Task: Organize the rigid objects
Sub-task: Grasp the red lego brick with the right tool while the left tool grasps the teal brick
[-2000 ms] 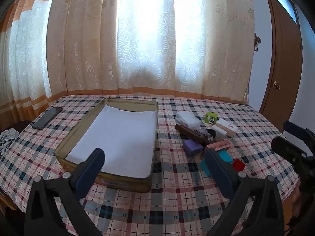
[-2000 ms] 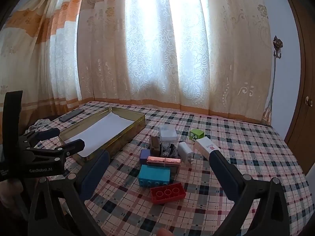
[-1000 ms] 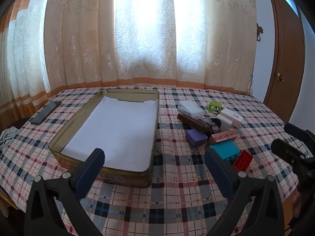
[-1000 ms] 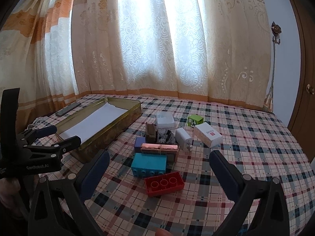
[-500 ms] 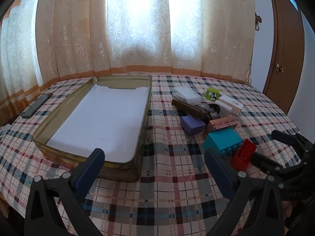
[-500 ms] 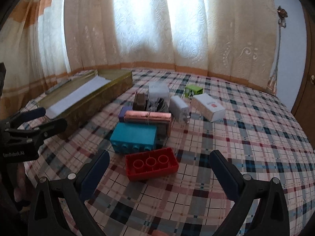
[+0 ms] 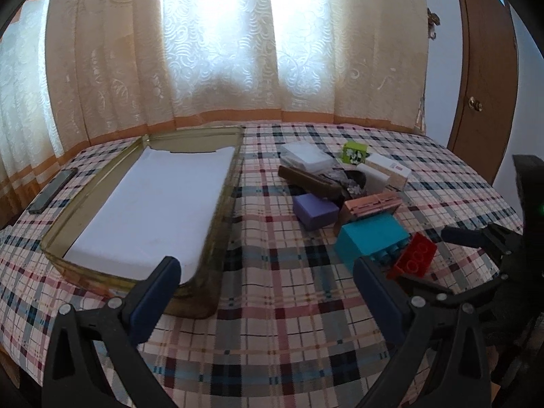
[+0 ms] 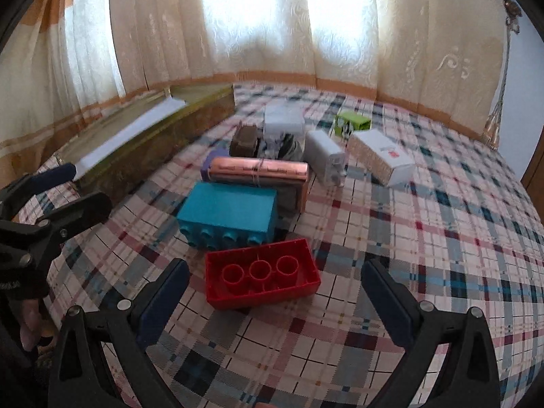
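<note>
A red brick [image 8: 261, 278] lies studs-down on the plaid cloth, level with the tips of my right gripper [image 8: 275, 272], which is open and straddles it without touching. Behind it sit a teal block [image 8: 231, 210], a copper case [image 8: 258, 170], a purple box [image 7: 316, 210], a brown box [image 7: 309, 178] and white boxes [image 8: 380, 156]. My left gripper [image 7: 265, 278] is open and empty, low over the cloth by the near right corner of the gold tray [image 7: 222, 200], whose floor has a white lining.
A green box [image 7: 355, 152] sits at the back of the pile. A dark remote [image 7: 52, 190] lies left of the tray. Curtains hang behind the table and a wooden door [image 7: 486, 78] stands at the right. Bare cloth stretches right of the pile.
Both grippers have come lower and closer to the table. The right one has advanced until the red brick sits between its open fingertips. No object has moved.
</note>
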